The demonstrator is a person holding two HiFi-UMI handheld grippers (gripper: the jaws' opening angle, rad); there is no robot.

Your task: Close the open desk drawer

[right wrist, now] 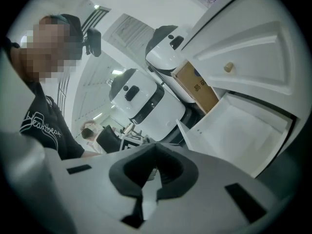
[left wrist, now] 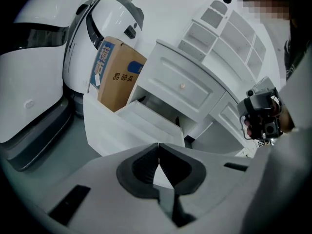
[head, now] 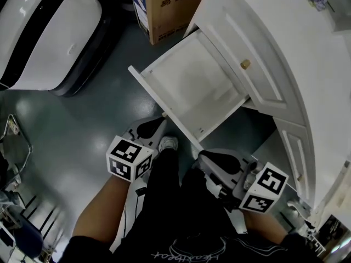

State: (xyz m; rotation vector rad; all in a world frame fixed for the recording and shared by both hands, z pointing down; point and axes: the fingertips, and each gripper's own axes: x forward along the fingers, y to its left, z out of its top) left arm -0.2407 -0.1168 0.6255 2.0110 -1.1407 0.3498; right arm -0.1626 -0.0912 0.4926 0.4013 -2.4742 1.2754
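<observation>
A white desk (head: 285,43) fills the right of the head view. Its lower drawer (head: 194,86) stands pulled out toward me and is empty; the front panel (head: 164,108) faces my grippers. My left gripper (head: 150,129) is shut and empty, just short of the panel's near end. My right gripper (head: 213,160), also shut and empty, hovers below the panel's right end. The left gripper view shows the open drawer (left wrist: 141,121) ahead of the shut left gripper (left wrist: 158,152). In the right gripper view the drawer (right wrist: 239,126) lies to the right of the shut right gripper (right wrist: 155,155).
A cardboard box (head: 164,10) stands on the floor behind the drawer, beside the desk. A large white and black machine (head: 44,32) occupies the upper left. The drawer above is closed, with a small knob (head: 245,64). My shoe (head: 168,143) is under the panel's edge.
</observation>
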